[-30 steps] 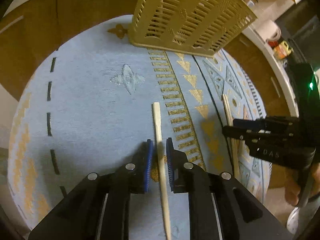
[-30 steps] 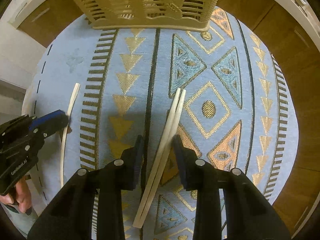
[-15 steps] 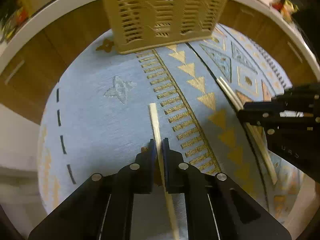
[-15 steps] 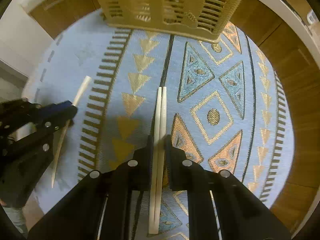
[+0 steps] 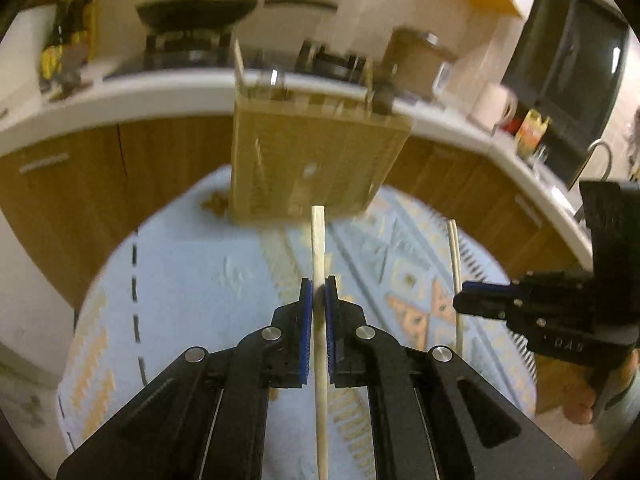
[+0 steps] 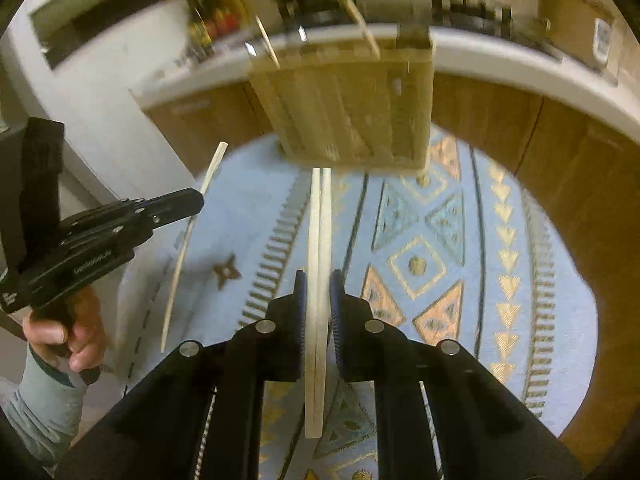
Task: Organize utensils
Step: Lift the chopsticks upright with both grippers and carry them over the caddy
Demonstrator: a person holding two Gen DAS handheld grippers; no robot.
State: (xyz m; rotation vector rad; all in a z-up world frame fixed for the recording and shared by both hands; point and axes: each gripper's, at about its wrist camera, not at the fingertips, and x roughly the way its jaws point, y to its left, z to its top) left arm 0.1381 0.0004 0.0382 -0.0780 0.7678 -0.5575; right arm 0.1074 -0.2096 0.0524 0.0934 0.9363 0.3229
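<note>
My left gripper (image 5: pixel 317 300) is shut on a single pale chopstick (image 5: pixel 318 240), lifted off the patterned blue mat (image 5: pixel 192 280) and pointing toward the tan slotted utensil basket (image 5: pixel 312 168). My right gripper (image 6: pixel 319 292) is shut on a pair of chopsticks (image 6: pixel 320 216), also raised and aimed at the basket (image 6: pixel 352 104). Several utensil handles stick up from the basket. In the left wrist view the right gripper (image 5: pixel 464 304) appears at the right with its chopsticks (image 5: pixel 454 256). In the right wrist view the left gripper (image 6: pixel 196 202) appears at the left with its chopstick (image 6: pixel 182 256).
The round table (image 6: pixel 560 152) has a wooden rim beyond the mat (image 6: pixel 460 248). Behind it runs a white kitchen counter (image 5: pixel 120 96) with a pan on a stove (image 5: pixel 192 12), bottles and jars. A hand (image 6: pixel 68 332) in a grey sleeve holds the left gripper.
Both grippers closed on their chopsticks and lifted them off the mat. Both tilted up, so the basket and the kitchen counter now fill the upper view.
</note>
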